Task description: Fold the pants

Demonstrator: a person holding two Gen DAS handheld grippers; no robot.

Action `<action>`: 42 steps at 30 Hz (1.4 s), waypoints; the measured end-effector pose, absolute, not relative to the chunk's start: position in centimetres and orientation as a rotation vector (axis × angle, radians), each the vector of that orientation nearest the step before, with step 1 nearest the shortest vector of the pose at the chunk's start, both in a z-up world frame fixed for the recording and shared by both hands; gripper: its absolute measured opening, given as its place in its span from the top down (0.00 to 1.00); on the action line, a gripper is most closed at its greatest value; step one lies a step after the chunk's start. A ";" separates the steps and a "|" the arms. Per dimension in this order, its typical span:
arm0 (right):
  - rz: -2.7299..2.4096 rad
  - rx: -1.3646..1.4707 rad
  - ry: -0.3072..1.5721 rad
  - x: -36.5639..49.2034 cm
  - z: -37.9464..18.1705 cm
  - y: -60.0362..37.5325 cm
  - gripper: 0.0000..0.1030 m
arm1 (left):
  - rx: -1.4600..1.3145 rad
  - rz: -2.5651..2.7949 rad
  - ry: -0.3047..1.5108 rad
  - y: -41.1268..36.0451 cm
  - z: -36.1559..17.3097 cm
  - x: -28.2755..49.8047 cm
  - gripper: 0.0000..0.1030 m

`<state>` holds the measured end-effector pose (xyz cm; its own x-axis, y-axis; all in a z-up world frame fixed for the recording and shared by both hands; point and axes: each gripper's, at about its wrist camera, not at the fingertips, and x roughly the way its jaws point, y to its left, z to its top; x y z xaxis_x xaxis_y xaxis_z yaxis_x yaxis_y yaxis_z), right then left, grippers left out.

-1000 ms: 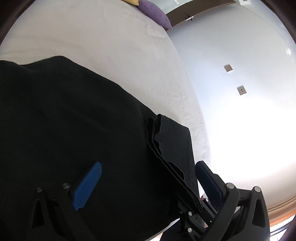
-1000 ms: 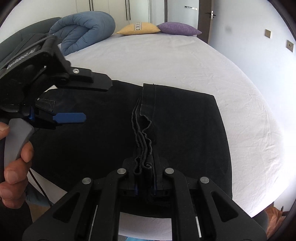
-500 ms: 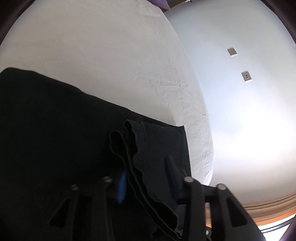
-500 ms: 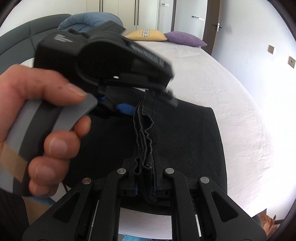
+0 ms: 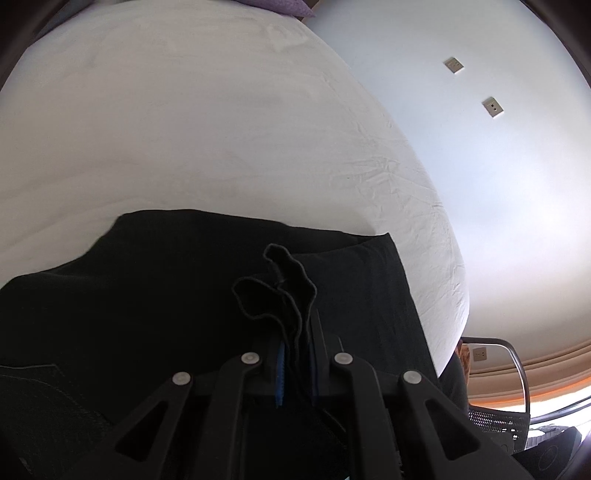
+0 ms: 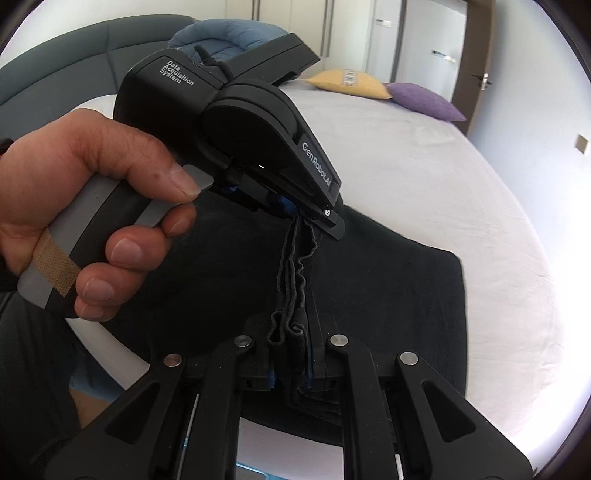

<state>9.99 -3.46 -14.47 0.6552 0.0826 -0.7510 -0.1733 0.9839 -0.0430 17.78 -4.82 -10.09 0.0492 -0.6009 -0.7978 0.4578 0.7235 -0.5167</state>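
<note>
Looking past my right gripper [image 6: 291,354], I see its fingers [image 6: 314,354] clamped on a bunched stack of hem edges of the black pants [image 6: 388,295], the layers standing up wavy between the pads. My left gripper [image 5: 295,363] has its fingers [image 5: 279,369] pressed together on the same ridge of layered fabric farther along; in the right wrist view that left gripper [image 6: 314,216] bites the fold from above, nose tilted down, with my left hand [image 6: 85,206] wrapped around its grey trigger grip, a tan bandage on one finger.

Outward from the two grasps, the pants lie spread flat and dark on the white bed [image 6: 424,177], near its front edge, with the lifted ridge running between the grippers and a flat panel stretching toward the bed's right edge. The sheet is lightly wrinkled near that right edge.

Farther back, a yellow pillow [image 6: 351,83] and a purple pillow [image 6: 424,101] rest at the bed's far end, just beside each other, with a rolled blue duvet [image 6: 229,31] against the dark padded headboard [image 6: 74,62]. A pale wall [image 5: 498,184] carries two small wall plates [image 5: 492,106], and a brown door [image 6: 476,66] stands beyond the pillows.
</note>
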 end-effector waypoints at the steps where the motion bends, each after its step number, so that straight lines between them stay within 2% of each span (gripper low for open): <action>1: 0.162 -0.112 0.851 10.1 -14.7 -2.9 0.91 | -0.125 -0.801 1.295 -3.9 -10.2 18.1 0.91; 18: 0.284 -0.074 1.006 9.7 -19.5 2.1 0.89 | -0.112 -0.730 1.332 -1.3 -12.6 21.3 0.90; 25: 0.280 -0.047 1.044 9.5 -19.3 1.7 0.86 | -0.076 -0.730 1.298 -2.1 -12.6 20.7 0.85; 26: 0.290 -0.032 1.051 9.3 -19.3 1.5 0.85 | -0.058 -0.718 1.287 -2.2 -12.3 20.6 0.81; 28: 0.322 -0.002 1.067 9.5 -19.3 0.7 0.80 | -0.027 -0.689 1.267 -2.0 -11.9 20.2 0.64; 29: 0.338 0.008 1.069 9.2 -19.0 0.6 0.78 | -0.017 -0.673 1.256 -2.0 -11.8 19.9 0.59; 30: 0.367 0.029 1.071 8.8 -18.6 0.3 0.69 | -0.008 -0.652 1.244 -1.8 -11.6 19.8 0.51; 31: 0.395 0.054 1.073 8.4 -18.5 -0.3 0.55 | 0.003 -0.615 1.230 -1.4 -11.2 19.7 0.48; 32: 0.423 0.087 1.067 7.6 -18.1 -0.8 0.50 | 0.009 -0.594 1.222 -1.2 -10.9 19.6 0.48; 33: 0.443 0.117 1.051 6.8 -17.5 -1.5 0.50 | 0.021 -0.571 1.211 -1.0 -10.5 19.5 0.48; 37: 0.506 0.268 0.971 3.7 -15.0 -7.5 0.50 | 0.066 -0.518 1.117 -1.5 -8.0 17.7 0.47; 41: 0.551 0.513 0.948 5.2 -14.0 -16.6 0.50 | 0.185 -0.527 1.043 -4.6 -7.0 14.2 0.47; 42: 0.559 0.577 0.949 6.1 -14.5 -19.6 0.50 | 0.234 -0.515 1.039 -5.7 -7.6 13.0 0.44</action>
